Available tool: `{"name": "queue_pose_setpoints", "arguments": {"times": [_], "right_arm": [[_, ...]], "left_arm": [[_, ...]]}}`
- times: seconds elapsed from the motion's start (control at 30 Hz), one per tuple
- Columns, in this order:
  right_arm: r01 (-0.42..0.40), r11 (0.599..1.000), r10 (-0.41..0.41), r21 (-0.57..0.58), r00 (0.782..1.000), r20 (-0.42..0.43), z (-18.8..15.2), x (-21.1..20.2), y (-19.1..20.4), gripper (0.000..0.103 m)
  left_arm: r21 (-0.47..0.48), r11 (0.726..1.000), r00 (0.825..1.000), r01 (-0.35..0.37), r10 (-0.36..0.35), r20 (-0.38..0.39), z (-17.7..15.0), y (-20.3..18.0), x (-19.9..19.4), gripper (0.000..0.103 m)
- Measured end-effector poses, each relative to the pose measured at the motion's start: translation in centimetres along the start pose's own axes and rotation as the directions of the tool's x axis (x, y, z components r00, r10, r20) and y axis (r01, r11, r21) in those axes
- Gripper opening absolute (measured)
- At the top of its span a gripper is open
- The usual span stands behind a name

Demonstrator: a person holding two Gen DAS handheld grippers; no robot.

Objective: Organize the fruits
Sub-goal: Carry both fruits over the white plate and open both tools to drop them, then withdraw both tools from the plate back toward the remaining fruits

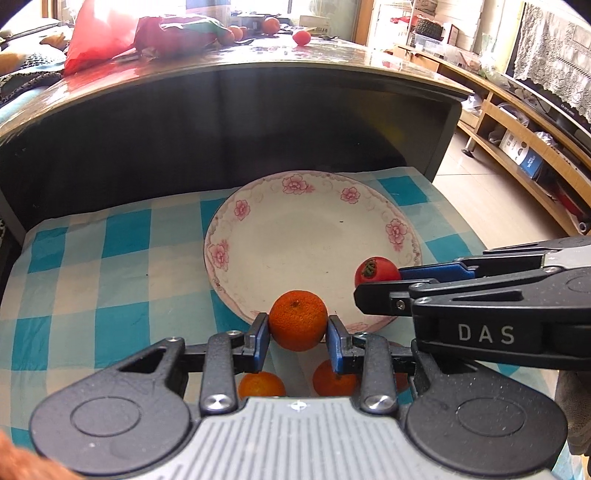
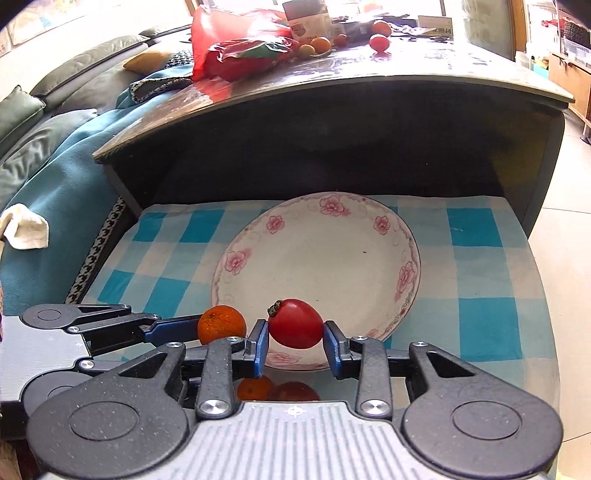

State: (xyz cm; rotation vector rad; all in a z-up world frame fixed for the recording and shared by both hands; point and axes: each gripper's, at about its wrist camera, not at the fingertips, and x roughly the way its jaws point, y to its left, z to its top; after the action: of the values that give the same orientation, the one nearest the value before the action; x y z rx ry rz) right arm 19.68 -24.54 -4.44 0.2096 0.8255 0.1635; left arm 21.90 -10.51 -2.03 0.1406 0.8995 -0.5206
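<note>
My left gripper [image 1: 297, 325] is shut on an orange mandarin [image 1: 297, 319], held above the near rim of a white plate with pink flowers [image 1: 295, 236]. My right gripper [image 2: 295, 330] is shut on a red tomato [image 2: 295, 323] with a dark stem, also over the plate's [image 2: 317, 251] near rim. In the left wrist view the right gripper [image 1: 373, 286] comes in from the right with the tomato [image 1: 376, 272]. In the right wrist view the left gripper [image 2: 216, 328] comes in from the left with the mandarin [image 2: 221, 324]. The plate holds no fruit.
The plate lies on a blue-and-white checked cloth [image 1: 110, 280] beneath a dark table top [image 1: 229, 70] with a red bag [image 1: 99, 33] and more fruit. Two mandarins [image 1: 261, 384] lie below my left gripper. A sofa [image 2: 55, 155] stands to the left, tiled floor [image 1: 491, 199] to the right.
</note>
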Motion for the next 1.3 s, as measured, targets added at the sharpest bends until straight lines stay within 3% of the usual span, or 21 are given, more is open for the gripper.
{"name": "queue_pose_setpoints", "arguments": {"times": [0.23,0.57,0.93,1.3], "right_arm": [[-0.001,1.0,0.0,0.027,1.0,0.027,0.2,0.1,-0.5,0.042],[0.031,0.998,-0.033,0.06,0.999,0.039,0.1,-0.6,-1.4,0.042],[0.052,0.998,-0.053,0.023,0.998,0.038,-1.0,-2.3,-1.1,0.042],[0.037,0.998,-0.038,-0.041,0.999,-0.021,-3.5,-3.4,0.0,0.044]], "left_arm": [[-0.003,1.0,1.0,-0.009,0.009,0.026,0.3,0.1,0.3,0.042],[-0.021,0.999,0.999,-0.024,0.025,0.041,0.6,0.5,-0.1,0.049],[-0.013,1.0,0.998,-0.025,0.026,0.053,0.3,0.8,-1.9,0.049],[0.017,1.0,0.999,-0.027,0.026,0.02,-3.1,2.0,-5.4,0.049]]}}
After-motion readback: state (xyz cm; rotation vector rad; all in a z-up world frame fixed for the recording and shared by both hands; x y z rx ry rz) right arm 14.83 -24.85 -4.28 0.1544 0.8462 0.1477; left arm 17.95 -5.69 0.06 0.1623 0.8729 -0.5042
